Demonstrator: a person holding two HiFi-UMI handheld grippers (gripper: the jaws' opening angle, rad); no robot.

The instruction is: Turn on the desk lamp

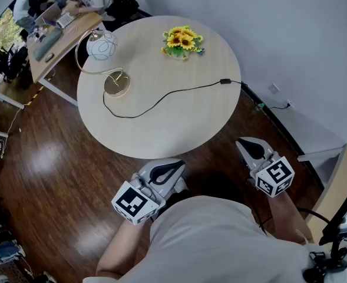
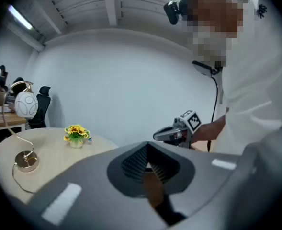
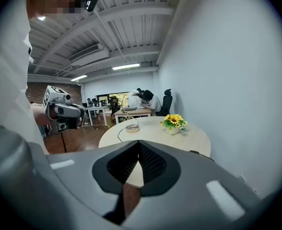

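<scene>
Both left gripper [image 1: 176,165] and right gripper [image 1: 246,142] hover, jaws closed (empty), far from the desk lamp [image 1: 115,84]

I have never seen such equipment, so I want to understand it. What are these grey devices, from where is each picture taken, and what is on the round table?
No robot here: a person holds a two-jaw tool in each hand, the left gripper and the right gripper. The head view comes from a camera on the person's head, looking down. The other two come from cameras riding on the grippers, looking along their jaws. Both pairs of jaws are together and hold nothing. On the round table stand a desk lamp and a pot of sunflowers; the lamp's black cord, with a switch, lies across it.
</scene>
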